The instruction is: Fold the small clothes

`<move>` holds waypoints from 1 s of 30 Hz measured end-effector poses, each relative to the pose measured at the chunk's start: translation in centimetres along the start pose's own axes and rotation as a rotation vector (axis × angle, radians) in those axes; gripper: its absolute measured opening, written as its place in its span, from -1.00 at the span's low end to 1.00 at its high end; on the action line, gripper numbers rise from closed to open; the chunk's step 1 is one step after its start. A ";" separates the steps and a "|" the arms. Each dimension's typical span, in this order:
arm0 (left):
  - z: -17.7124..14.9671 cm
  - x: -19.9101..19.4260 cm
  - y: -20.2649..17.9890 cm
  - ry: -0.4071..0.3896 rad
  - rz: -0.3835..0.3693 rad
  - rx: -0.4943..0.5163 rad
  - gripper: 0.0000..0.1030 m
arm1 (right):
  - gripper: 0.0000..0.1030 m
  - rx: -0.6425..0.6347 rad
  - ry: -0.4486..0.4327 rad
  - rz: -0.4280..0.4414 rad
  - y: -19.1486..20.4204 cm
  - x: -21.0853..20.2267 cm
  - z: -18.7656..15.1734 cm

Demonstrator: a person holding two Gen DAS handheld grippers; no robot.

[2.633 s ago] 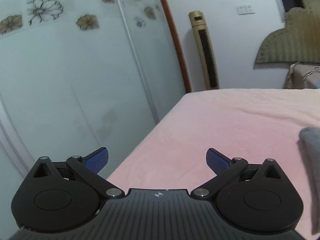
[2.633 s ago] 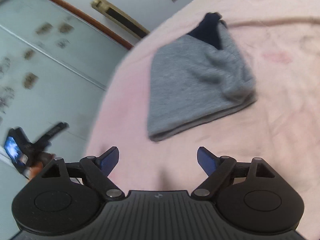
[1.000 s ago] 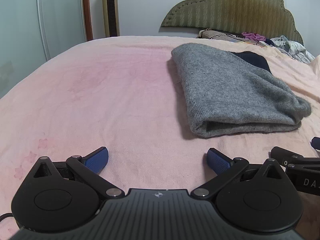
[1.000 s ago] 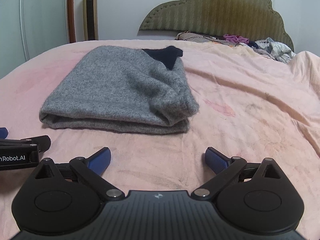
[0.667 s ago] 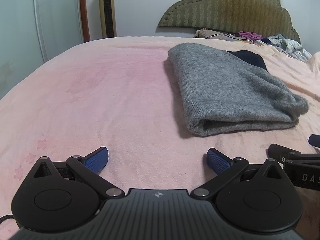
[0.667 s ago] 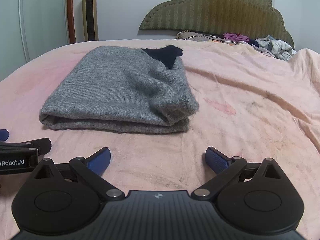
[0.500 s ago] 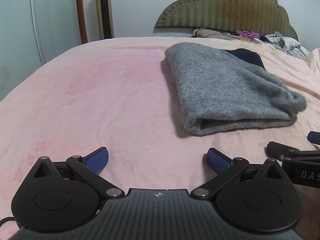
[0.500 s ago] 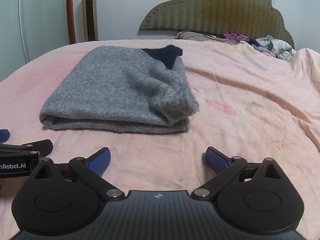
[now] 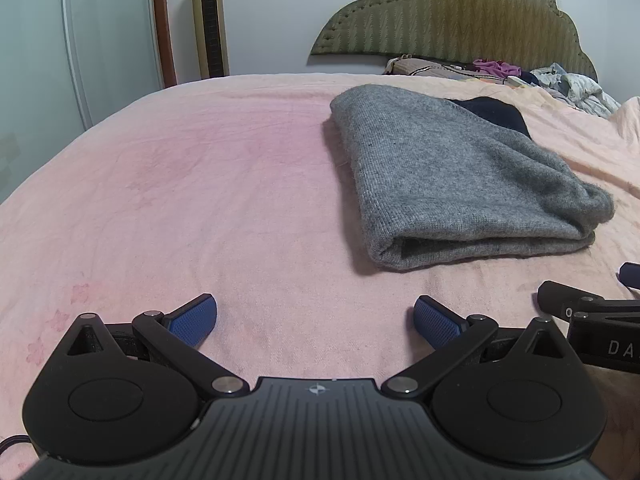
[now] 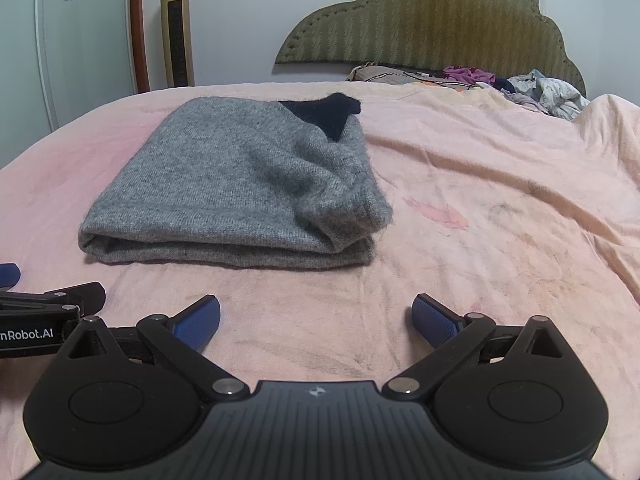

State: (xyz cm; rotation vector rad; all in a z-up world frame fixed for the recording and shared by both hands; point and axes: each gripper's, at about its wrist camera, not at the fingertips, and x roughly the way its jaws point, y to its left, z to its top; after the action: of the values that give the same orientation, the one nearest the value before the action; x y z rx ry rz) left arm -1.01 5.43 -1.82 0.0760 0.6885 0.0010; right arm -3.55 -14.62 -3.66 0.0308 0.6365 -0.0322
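Knitwear sits in the middle of it all: a soft grey knitted sweater with a dark navy piece at its far end (image 10: 236,184) lies folded in a neat, thick block on the pink bed cover (image 10: 480,220). Its layers are stacked flat on each other, and the rounded fold edge faces the two tools. It looks like the folding of this one is done, so nothing needs to hold it down; the soft bed keeps it in place.

The left gripper (image 9: 315,319) rests low over the bare pink cover, off to the left of the sweater and apart from it. Its blue padded fingers (image 9: 192,318) are spread wide with nothing between them. The right gripper (image 10: 316,318) sits just in front of the sweater, not touching it, and its blue fingers (image 10: 434,320) are spread wide too, also empty. Both tools are side by side and near each other, which seems like a resting spot after letting go.

A heap of mixed clothes (image 10: 532,90) waits by the olive padded headboard (image 10: 420,20), well apart from the sweater. One of those is probably next.
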 end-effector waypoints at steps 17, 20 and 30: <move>0.0 0.0 -0.1 0.001 0.002 -0.006 1.00 | 1.00 -0.002 0.014 -0.005 0.2 0.3 -0.1; 0.0 0.0 -0.1 0.000 0.001 -0.007 1.00 | 1.00 0.000 0.014 -0.002 0.1 0.3 -0.1; 0.0 0.0 -0.1 0.001 0.001 -0.006 1.00 | 1.00 0.000 0.014 -0.001 0.1 0.3 -0.1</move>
State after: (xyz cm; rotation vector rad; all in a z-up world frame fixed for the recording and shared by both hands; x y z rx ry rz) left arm -1.03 5.37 -1.81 0.0703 0.6891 0.0045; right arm -3.39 -14.51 -3.87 0.0311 0.6502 -0.0333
